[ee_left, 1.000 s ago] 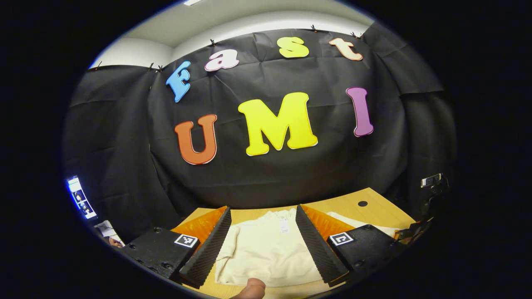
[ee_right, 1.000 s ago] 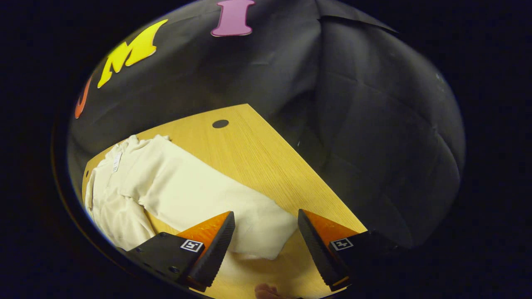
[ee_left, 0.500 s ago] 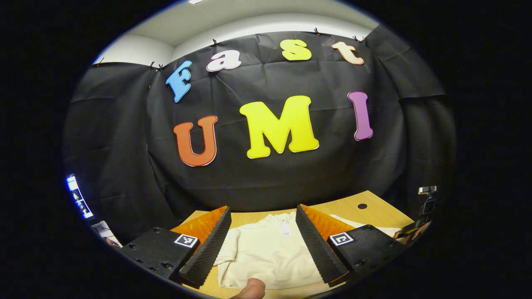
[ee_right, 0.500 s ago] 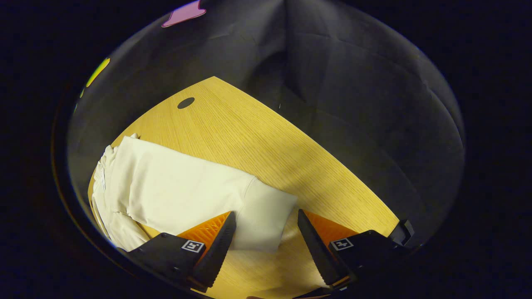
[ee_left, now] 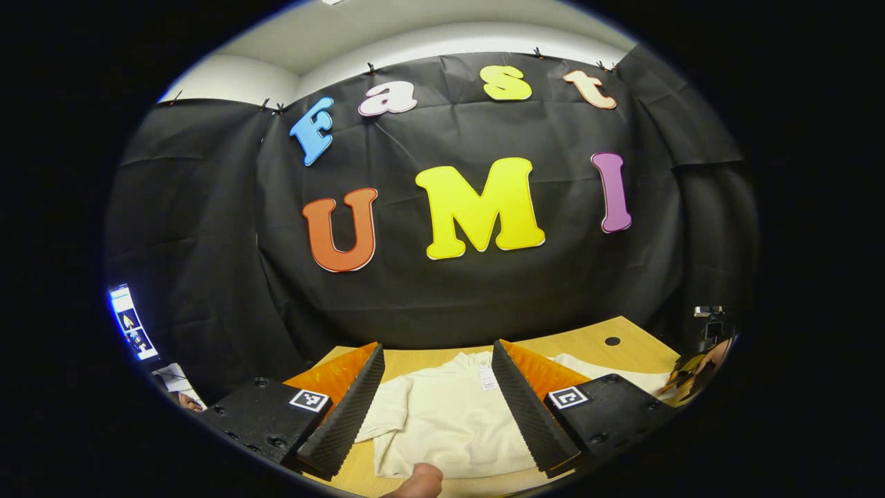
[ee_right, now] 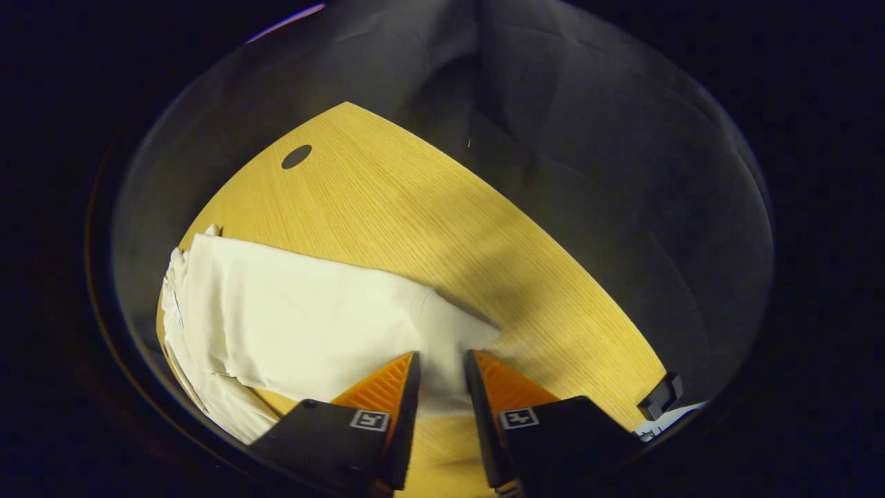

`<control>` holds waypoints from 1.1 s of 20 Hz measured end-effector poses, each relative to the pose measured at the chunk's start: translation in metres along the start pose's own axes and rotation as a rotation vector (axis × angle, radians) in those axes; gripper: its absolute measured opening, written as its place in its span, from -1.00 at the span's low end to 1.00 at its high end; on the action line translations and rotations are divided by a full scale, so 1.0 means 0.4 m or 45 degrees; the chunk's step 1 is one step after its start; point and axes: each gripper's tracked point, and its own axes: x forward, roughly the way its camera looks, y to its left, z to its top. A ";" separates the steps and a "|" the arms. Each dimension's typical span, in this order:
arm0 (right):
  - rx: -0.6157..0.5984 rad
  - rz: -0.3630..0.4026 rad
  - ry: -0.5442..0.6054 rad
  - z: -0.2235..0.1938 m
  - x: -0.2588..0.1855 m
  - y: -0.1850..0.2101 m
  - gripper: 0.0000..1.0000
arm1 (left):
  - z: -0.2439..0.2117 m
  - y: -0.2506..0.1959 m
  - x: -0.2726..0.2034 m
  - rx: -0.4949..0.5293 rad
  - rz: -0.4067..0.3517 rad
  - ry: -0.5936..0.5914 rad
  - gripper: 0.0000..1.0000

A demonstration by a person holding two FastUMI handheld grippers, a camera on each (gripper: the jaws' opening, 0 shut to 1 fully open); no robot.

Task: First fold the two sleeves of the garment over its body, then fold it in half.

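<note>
Right gripper view: the right gripper (ee_right: 442, 408) is narrowed around the cuff of the cream fabric garment (ee_right: 297, 321).
The garment is spread on the light wooden table (ee_right: 429, 214); whether the fingers pinch it cannot be told. The left gripper (ee_left: 435, 404) is held wide apart above the garment's body.

The garment (ee_right: 297, 318) lies on the table (ee_right: 429, 207), sleeve (ee_right: 442, 339) outstretched rightward.

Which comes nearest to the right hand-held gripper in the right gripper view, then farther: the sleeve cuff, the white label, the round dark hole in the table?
1. Cream sleeve cuff, between its fingers.
2. White label, far left.
3. Round dark hole, upper left.
</note>
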 end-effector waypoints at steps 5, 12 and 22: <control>-0.064 -0.032 0.011 0.011 -0.005 0.017 -0.78 | -0.014 0.043 -0.013 0.000 0.028 0.019 0.97; -0.149 -0.031 -0.055 0.050 -0.076 0.049 -0.96 | -0.035 0.103 -0.019 -0.016 0.031 0.021 0.97; -0.300 0.220 -0.246 0.153 -0.391 0.399 -0.96 | -0.065 0.187 -0.019 -0.071 -0.021 0.014 0.98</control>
